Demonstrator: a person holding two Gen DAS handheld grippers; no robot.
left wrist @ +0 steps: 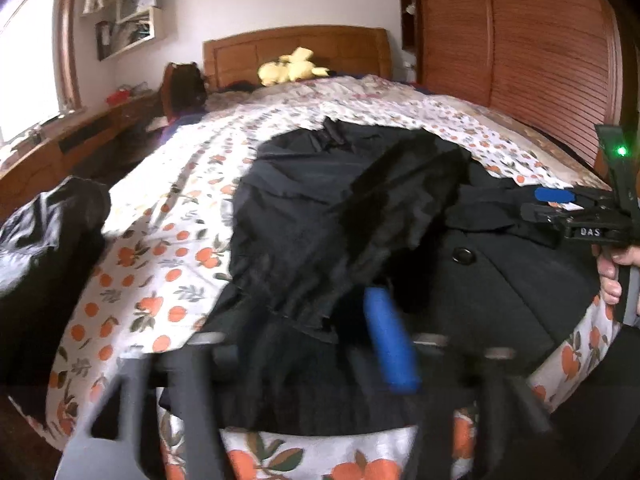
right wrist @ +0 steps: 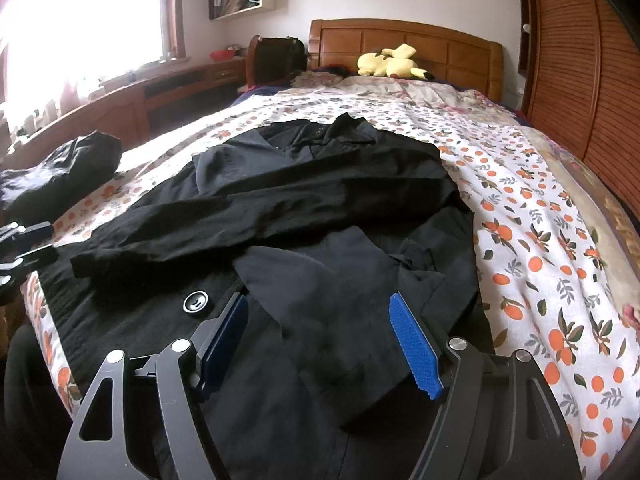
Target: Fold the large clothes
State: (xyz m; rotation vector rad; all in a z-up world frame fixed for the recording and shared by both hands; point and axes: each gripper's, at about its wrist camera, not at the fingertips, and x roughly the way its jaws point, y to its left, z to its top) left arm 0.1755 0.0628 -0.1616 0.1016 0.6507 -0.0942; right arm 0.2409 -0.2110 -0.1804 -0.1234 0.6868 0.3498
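Right tool gapes empty over my black woollen coat; left tool, blurred, pinches its cloth. One sleeve crossed; body unfolded.

Both wrist cameras look from the near foot of the bed toward the far wooden headboard. The left view sits low and close over the black coat, blurred; the right view hovers nearer its right half. Both share the orange-print bedspread and yellow plush toy.
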